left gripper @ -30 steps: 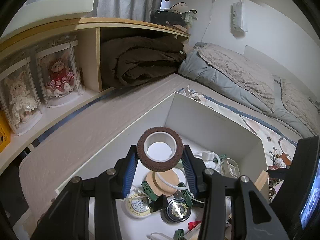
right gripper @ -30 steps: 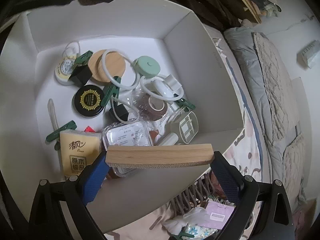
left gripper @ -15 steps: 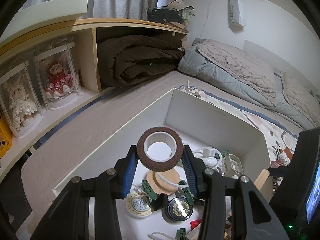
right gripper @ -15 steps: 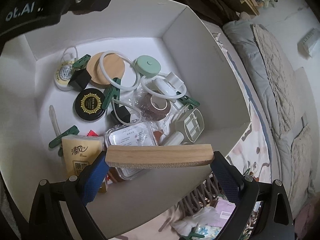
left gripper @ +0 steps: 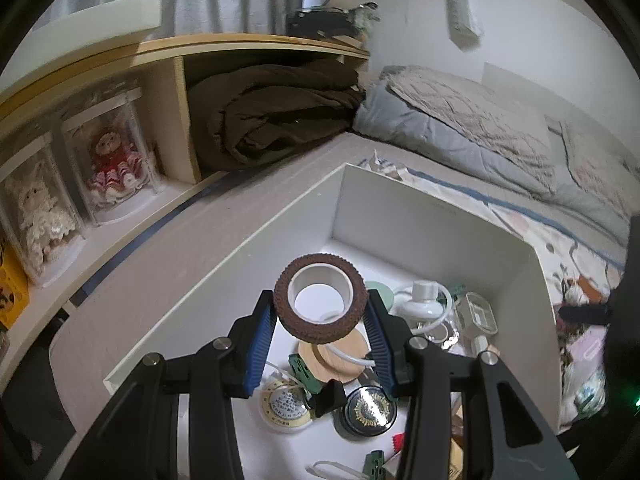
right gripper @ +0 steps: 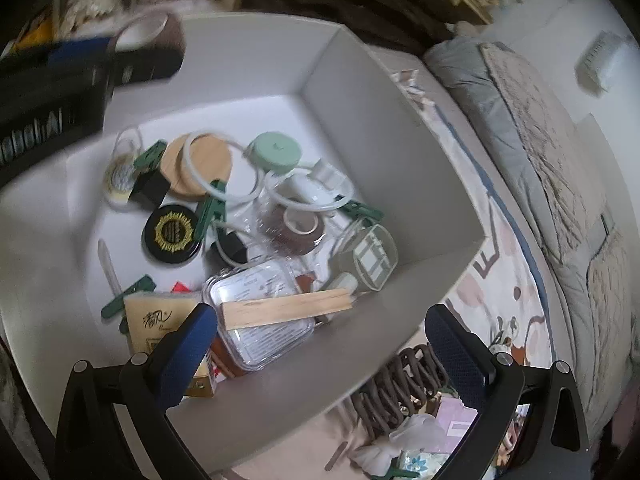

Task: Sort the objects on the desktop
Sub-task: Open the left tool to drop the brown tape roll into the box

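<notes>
My left gripper (left gripper: 320,308) is shut on a brown tape roll (left gripper: 320,326) with a white core, held above the open white box (left gripper: 420,220). In the right wrist view that roll (right gripper: 160,28) shows blurred at the upper left. My right gripper (right gripper: 320,316) hangs over the box's near wall (right gripper: 280,392), and its jaws are opening wide. A pale wooden block (right gripper: 286,312) lies free of the pads, resting on a clear plastic case (right gripper: 260,340) inside the box. Nothing touches either blue pad.
The box holds a black round tin (right gripper: 172,232), a wooden lid (right gripper: 200,160), a mint lid (right gripper: 276,152), a tissue pack (right gripper: 156,320), white rings and green clips. A brown woven piece (right gripper: 400,384) lies outside. A shelf with dolls (left gripper: 108,160), a brown blanket (left gripper: 272,112) and bedding lie beyond.
The right jaws have spread and the wooden block has dropped from them onto the clear case in the box. The left gripper keeps the tape roll in much the same place.
</notes>
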{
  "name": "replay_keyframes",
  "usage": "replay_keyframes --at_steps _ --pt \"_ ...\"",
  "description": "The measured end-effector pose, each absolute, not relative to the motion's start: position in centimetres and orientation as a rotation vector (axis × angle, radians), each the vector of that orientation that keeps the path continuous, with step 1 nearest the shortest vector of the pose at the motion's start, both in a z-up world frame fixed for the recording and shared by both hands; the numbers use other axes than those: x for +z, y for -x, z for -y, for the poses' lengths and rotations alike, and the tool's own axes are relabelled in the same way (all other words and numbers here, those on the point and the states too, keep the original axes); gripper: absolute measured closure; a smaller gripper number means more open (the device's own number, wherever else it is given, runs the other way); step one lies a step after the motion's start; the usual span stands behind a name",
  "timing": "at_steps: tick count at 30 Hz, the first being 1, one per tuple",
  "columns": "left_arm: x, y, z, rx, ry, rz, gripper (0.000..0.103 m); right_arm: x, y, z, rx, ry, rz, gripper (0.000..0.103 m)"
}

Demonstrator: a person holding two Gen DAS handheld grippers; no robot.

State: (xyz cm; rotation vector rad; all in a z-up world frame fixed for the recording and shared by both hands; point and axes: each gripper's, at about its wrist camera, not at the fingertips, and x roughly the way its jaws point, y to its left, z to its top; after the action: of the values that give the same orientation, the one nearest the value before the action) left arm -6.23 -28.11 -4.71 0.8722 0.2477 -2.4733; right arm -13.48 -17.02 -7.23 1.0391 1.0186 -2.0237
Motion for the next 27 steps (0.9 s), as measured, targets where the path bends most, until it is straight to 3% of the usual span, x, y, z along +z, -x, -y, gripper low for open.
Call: replay_keyframes --at_steps 27 --pt "-5.7 7.3 24.7 -2.512 -0.988 -0.030 0.059 0.0 11.4 8.0 -2.363 -0.859 -0.473 0.000"
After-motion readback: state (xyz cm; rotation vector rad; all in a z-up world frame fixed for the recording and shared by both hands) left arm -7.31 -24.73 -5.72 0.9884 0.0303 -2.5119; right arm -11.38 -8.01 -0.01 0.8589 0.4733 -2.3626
